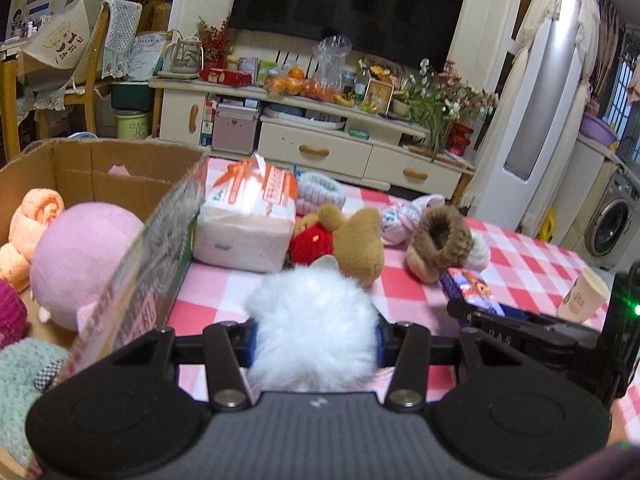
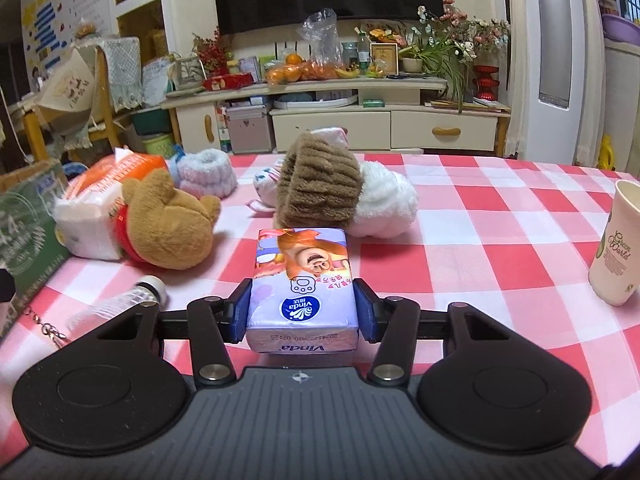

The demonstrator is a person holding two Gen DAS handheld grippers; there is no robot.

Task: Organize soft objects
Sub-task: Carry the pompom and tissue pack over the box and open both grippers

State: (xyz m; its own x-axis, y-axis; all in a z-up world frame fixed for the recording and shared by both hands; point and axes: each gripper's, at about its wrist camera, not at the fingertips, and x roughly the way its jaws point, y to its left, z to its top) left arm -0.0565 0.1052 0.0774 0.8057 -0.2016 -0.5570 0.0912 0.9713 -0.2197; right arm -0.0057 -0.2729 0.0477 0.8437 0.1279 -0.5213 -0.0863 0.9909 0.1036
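The left gripper (image 1: 316, 344) had its fingers squeezed tight on a fluffy white ball (image 1: 314, 324), just beside the cardboard box (image 1: 132, 168). The fluff hid most of the blue pads.

The right gripper (image 2: 302, 312) had its blue pads pressed against the sides of a small tissue pack (image 2: 302, 284). The pack said "Vinda", upside down, with a cartoon bear and tiny date numbers on the near end.

A clear bottle (image 2: 120, 304) lay blurry near its left finger. A paper cup (image 2: 616, 248), cut off at the edge, said "Green World".

Farther back on the checked tablecloth (image 2: 480, 240) lay a brown teddy bear (image 2: 168, 220), a big tissue bag (image 1: 248, 216) and a brown fuzzy slipper (image 2: 320, 180). The bag's writing was too blurry to read.

In the box sat a pink plush (image 1: 80, 256), partly hidden by the box wall.
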